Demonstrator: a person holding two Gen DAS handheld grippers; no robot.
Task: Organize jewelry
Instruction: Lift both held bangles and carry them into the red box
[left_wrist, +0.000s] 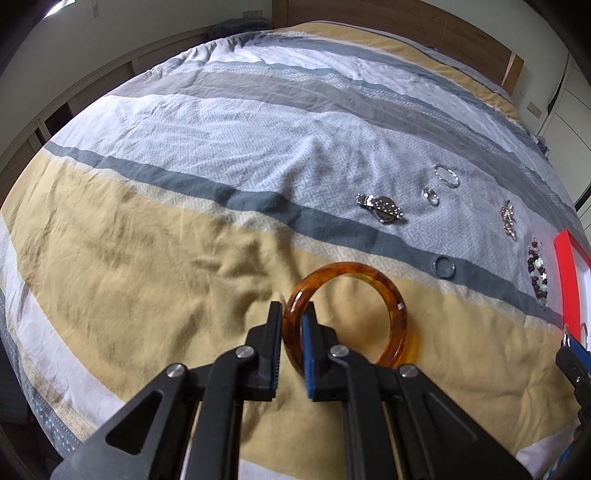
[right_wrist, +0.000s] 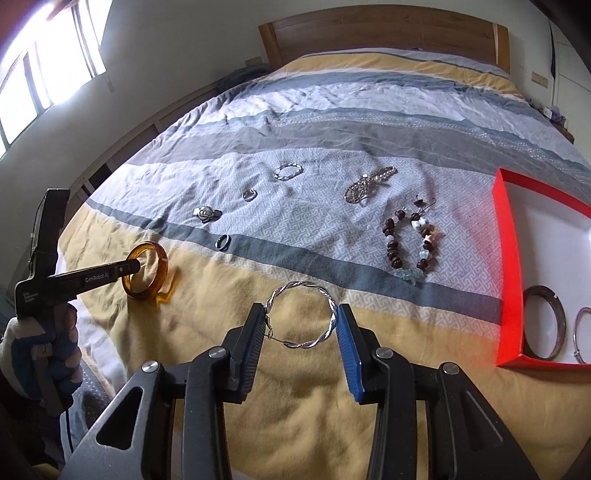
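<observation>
Two bangles already lie in the red box (right_wrist: 511, 258) at three o'clock, six pieces wait, the left gripper (left_wrist: 293, 314) pinches the amber bangle (left_wrist: 354, 275), and the right gripper (right_wrist: 300, 314) clasps the twisted silver bangle (right_wrist: 306, 343).

Left gripper (left_wrist: 292, 317) jaws nearly closed; right gripper (right_wrist: 301, 323) jaws spread wider.

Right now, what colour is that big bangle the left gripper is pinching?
Translucent amber-orange with darker brown mottling, like tortoiseshell. The bangle shows best in the left wrist view.

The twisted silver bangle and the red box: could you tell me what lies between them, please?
Only bare bedspread lies between the twisted silver bangle and the red box; the right wrist view shows it.
</observation>
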